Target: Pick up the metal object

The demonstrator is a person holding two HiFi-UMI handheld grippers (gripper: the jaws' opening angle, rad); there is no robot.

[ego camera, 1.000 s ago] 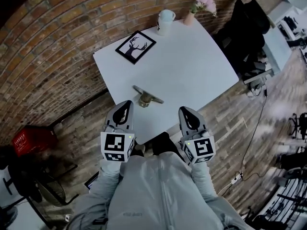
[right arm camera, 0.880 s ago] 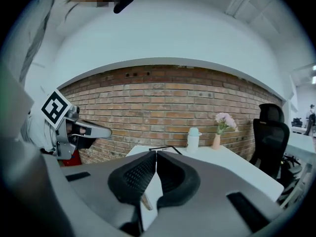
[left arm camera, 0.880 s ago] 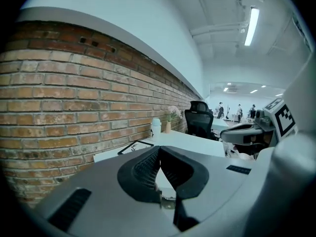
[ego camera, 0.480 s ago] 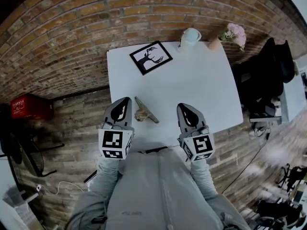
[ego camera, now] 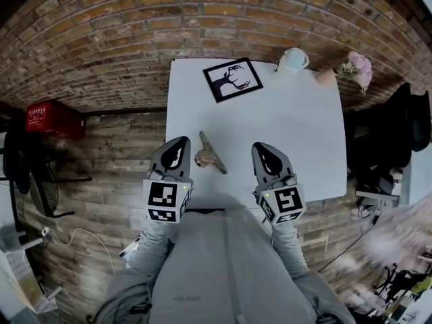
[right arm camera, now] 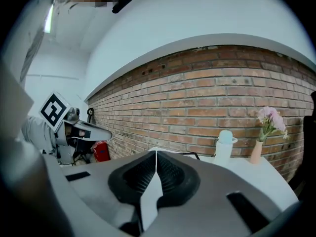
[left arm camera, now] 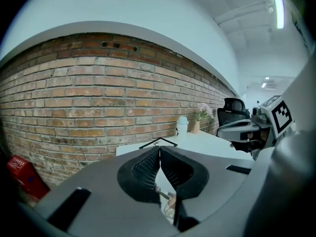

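Metal object (ego camera: 212, 155) near table (ego camera: 290, 127) front-left corner; open tabletop beyond.

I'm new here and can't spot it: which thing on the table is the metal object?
Find the white table against the brick wall. Near its front edge, nearer the left gripper, lies the metal object, the only brassy piece with a slim bar; the framed picture, cup and flowers are at the far edge.

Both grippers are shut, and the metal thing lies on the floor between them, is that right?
Not quite: the head view shows the metal thing lying on the white table, not the floor. The left gripper and right gripper are indeed shut, with it between them.
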